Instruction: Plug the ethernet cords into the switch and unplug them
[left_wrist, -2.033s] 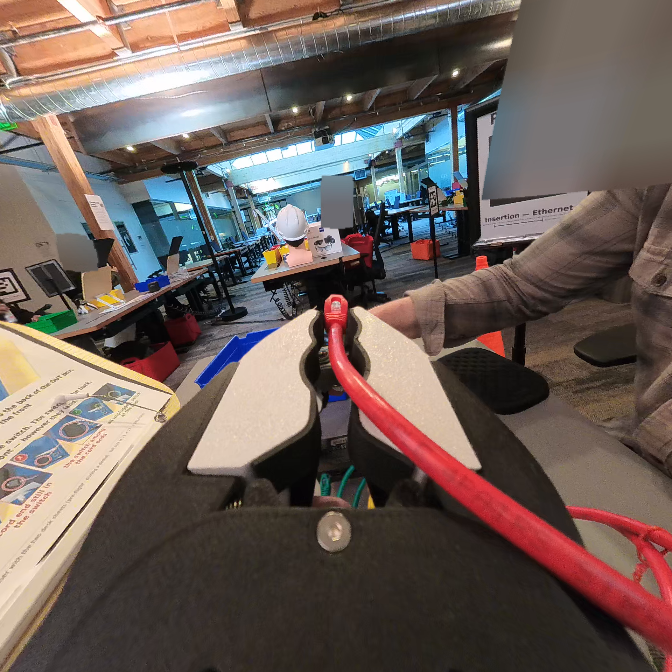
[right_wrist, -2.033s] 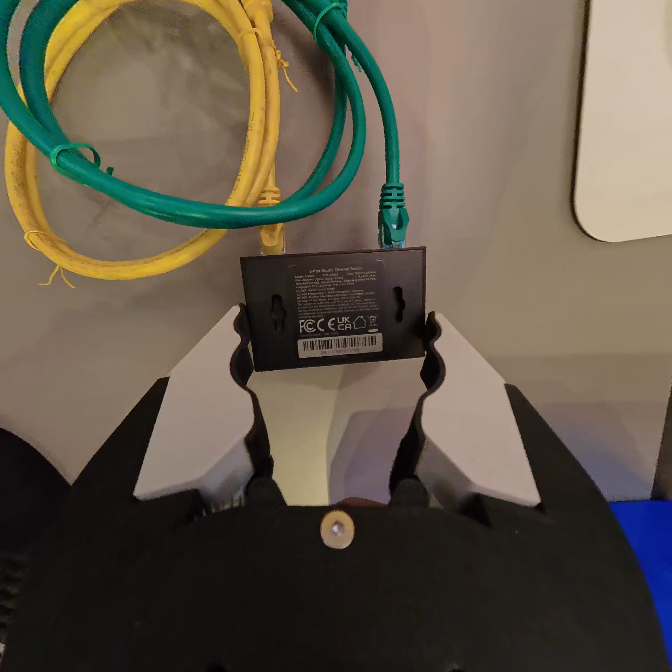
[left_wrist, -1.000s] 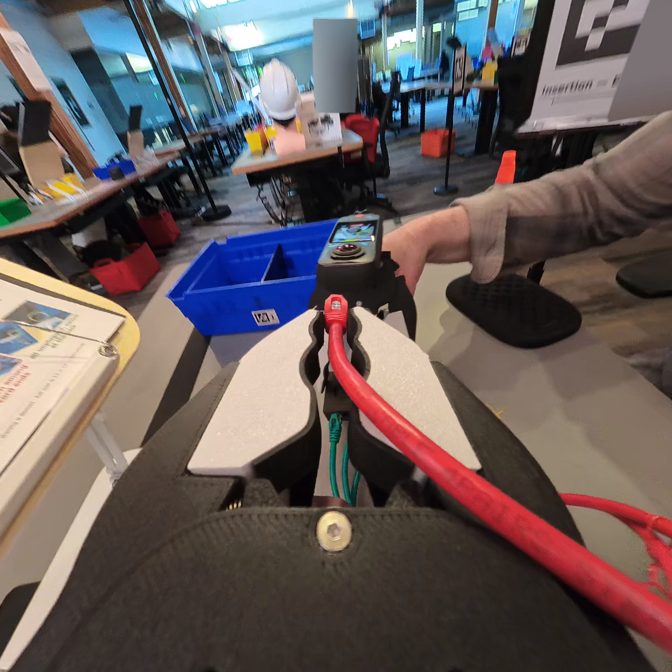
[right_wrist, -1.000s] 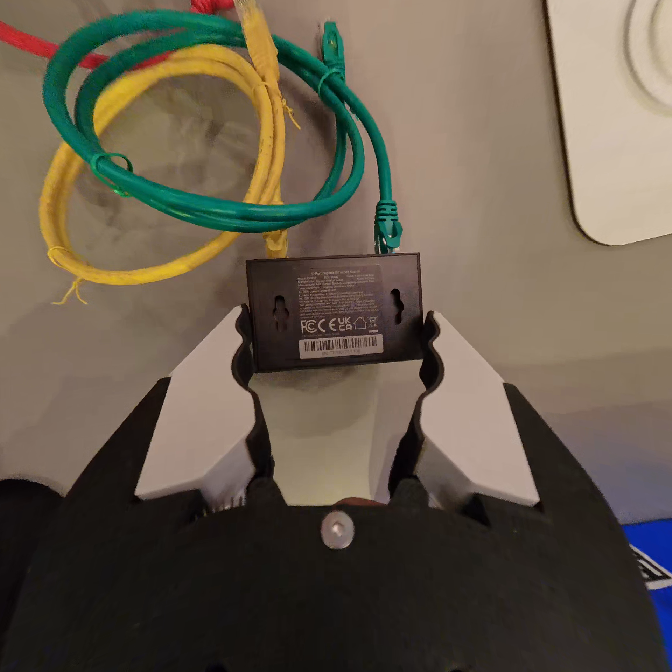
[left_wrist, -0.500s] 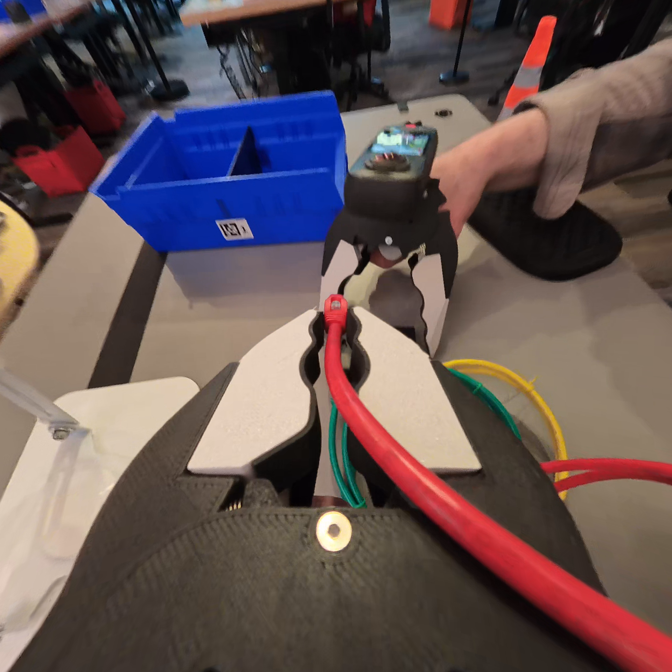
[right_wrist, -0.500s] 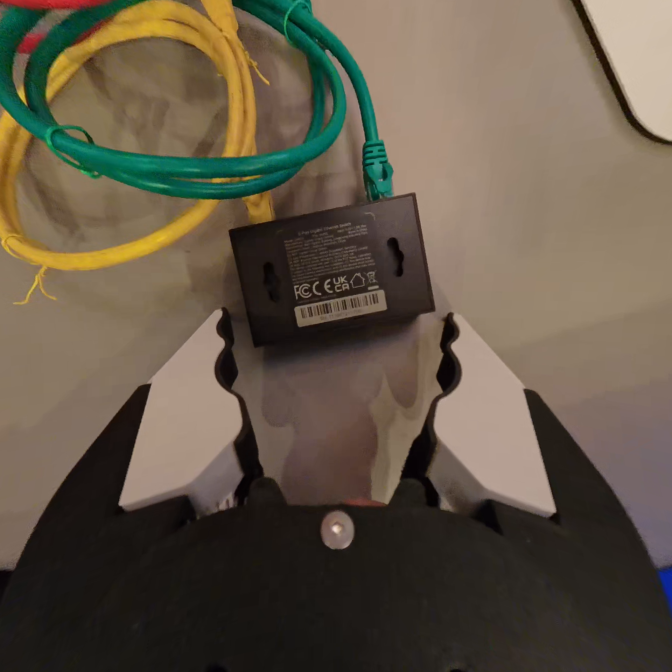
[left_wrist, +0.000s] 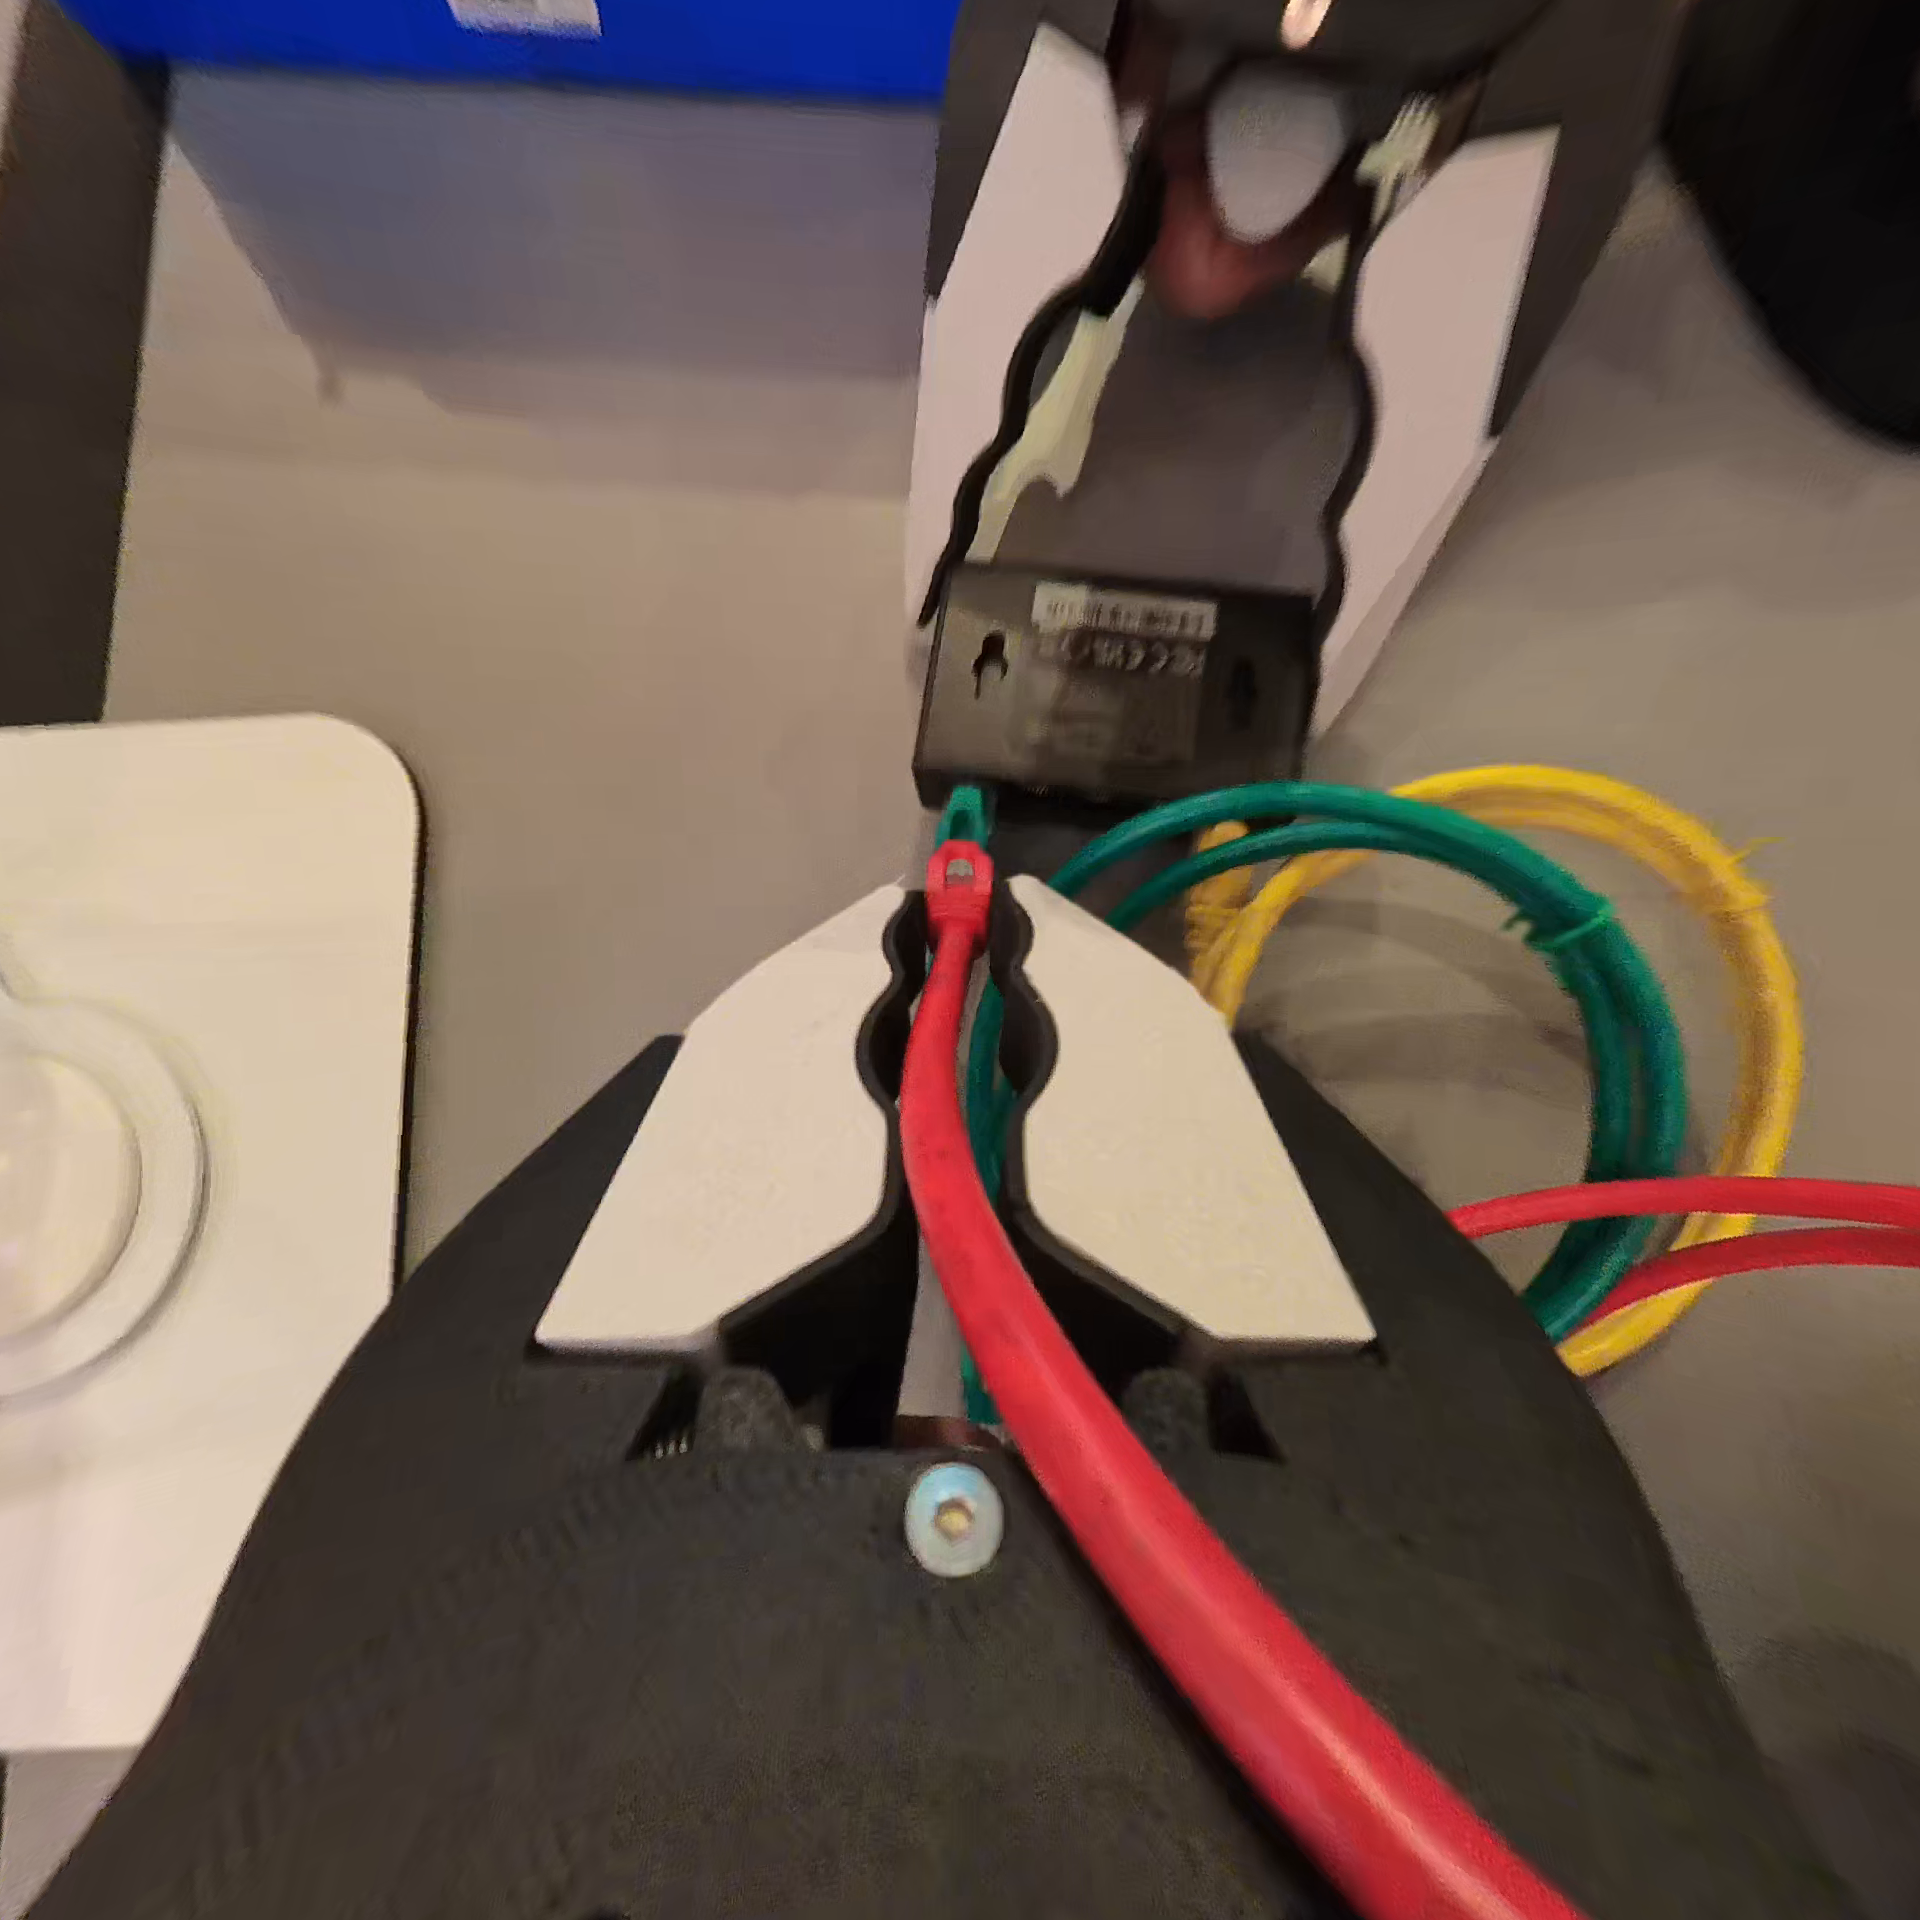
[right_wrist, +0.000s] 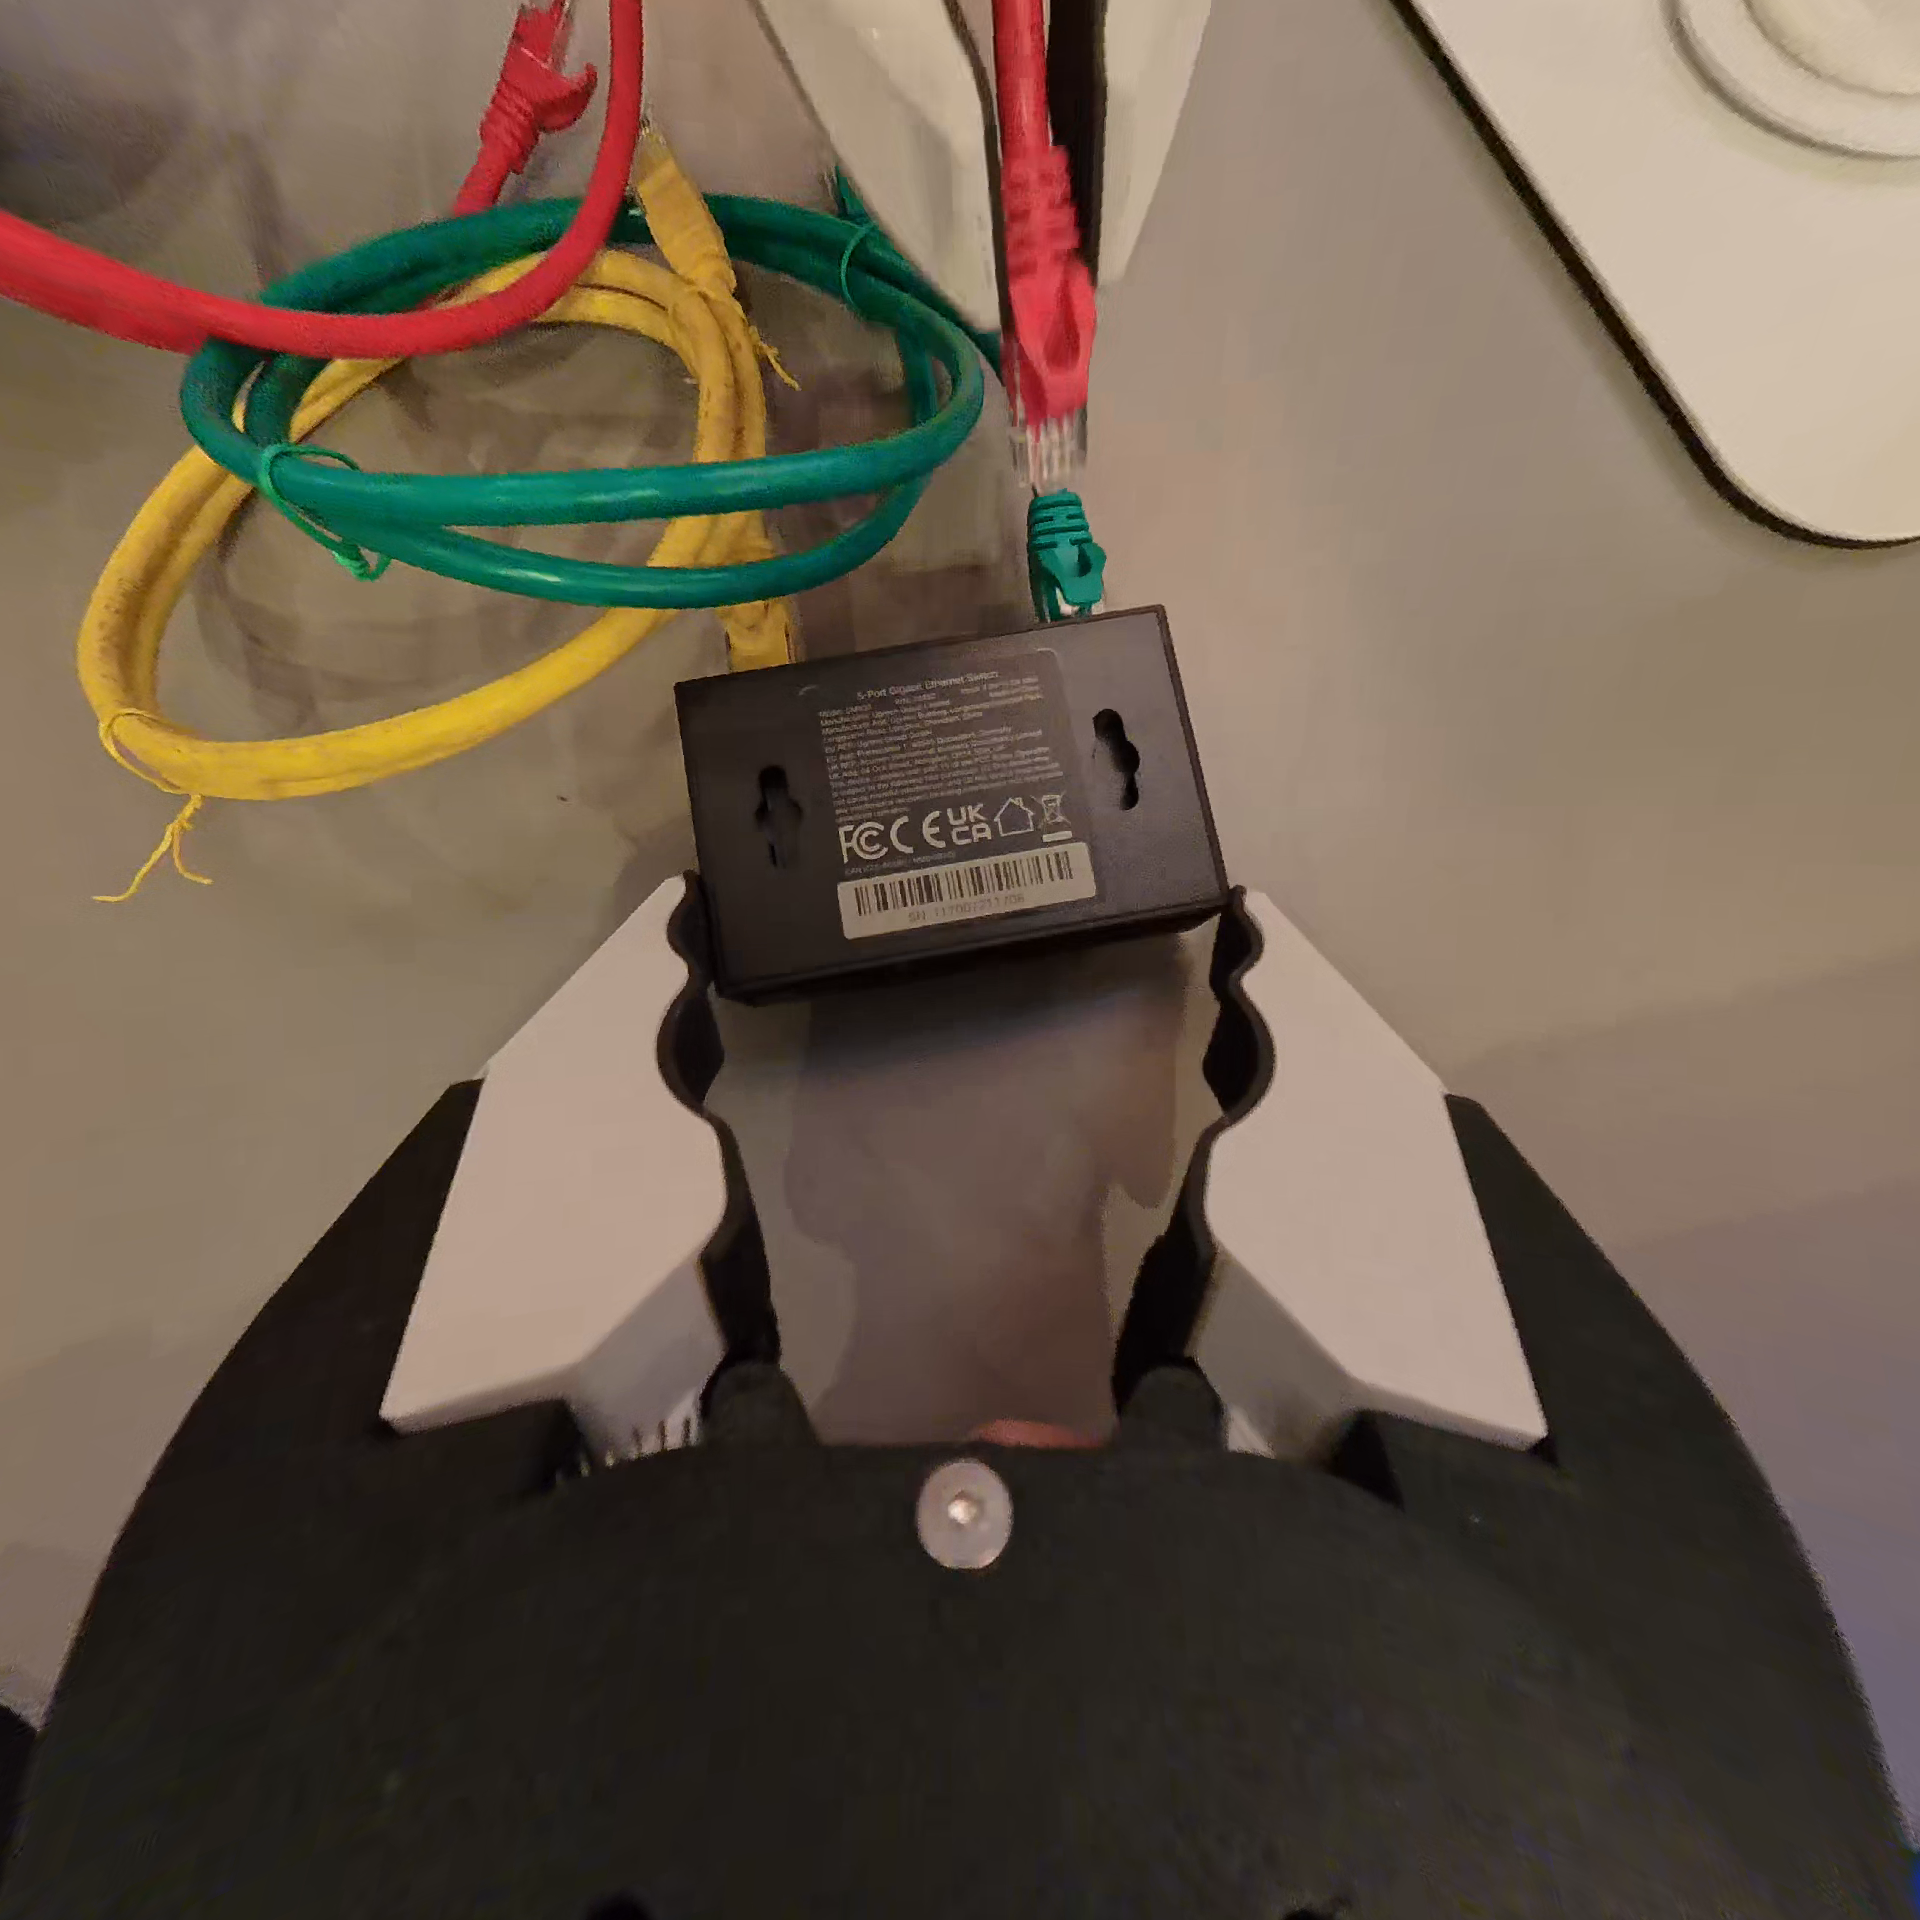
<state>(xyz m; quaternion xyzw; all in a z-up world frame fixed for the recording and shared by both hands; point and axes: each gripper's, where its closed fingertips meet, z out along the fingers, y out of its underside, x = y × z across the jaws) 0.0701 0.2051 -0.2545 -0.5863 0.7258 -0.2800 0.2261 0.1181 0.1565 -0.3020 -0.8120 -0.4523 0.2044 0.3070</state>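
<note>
I counted three cords and one black switch (right_wrist: 951, 800) on the grey table (right_wrist: 1455, 727): the green cord (right_wrist: 582, 488) and yellow cord (right_wrist: 312, 748) were plugged into the switch's far edge. My left gripper (left_wrist: 958, 914) was clamped on the red cord (left_wrist: 966, 1143), its plug hovering just short of the switch. My right gripper (right_wrist: 961, 935) pinched the switch's near edge between wide-set fingers, with a white board (right_wrist: 1714, 239) and a blue bin (left_wrist: 416, 42) lying well off from the switch.

The switch (right_wrist: 951, 800) is matt black plastic with a paper-like barcode sticker. The red cord (left_wrist: 1039, 1299), green cord (right_wrist: 582, 488) and yellow cord (right_wrist: 343, 748) have smooth, slightly glossy rubbery jackets. The left tongs (left_wrist: 958, 914) show grainy matt black bodies, flat white finger faces and 1 shiny metal screw (left_wrist: 953, 1523). The counter (right_wrist: 1507, 831) is smooth matt grey.
</note>
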